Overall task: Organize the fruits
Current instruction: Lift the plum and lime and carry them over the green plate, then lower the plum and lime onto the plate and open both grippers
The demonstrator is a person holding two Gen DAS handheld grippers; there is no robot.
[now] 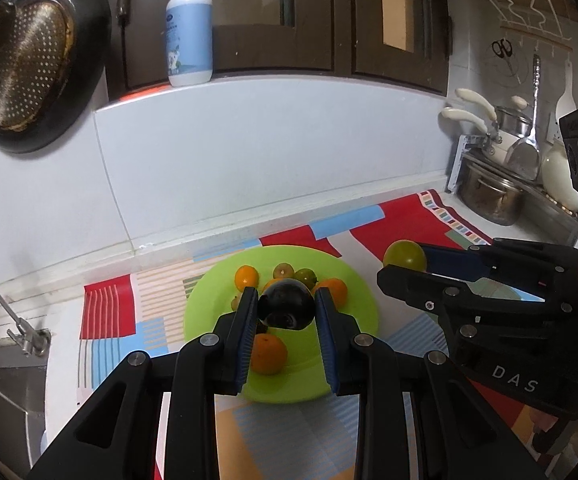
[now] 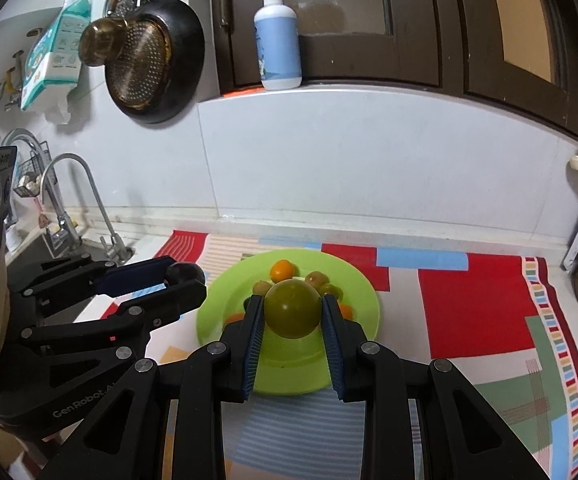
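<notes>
My left gripper point(image 1: 287, 300) is shut on a dark purple round fruit point(image 1: 287, 310) and holds it above a lime green plate point(image 1: 209, 312). The plate holds several small oranges point(image 1: 268, 354) and small green fruits point(image 1: 305, 276). My right gripper point(image 2: 293, 304) is shut on a green round fruit point(image 2: 292, 308) above the same plate point(image 2: 361, 292). The right gripper also shows in the left wrist view point(image 1: 403, 266), to the right of the plate, with the green fruit point(image 1: 404, 255). The left gripper with the dark fruit point(image 2: 185, 272) shows at the left in the right wrist view.
A colourful patterned mat point(image 2: 477, 312) covers the counter under the plate. A sink and tap point(image 2: 73, 200) lie to the left. Pots and utensils on a rack point(image 1: 497, 184) stand at the right. A soap bottle point(image 1: 189, 28) sits on the ledge; a dark pan point(image 1: 29, 64) hangs on the wall.
</notes>
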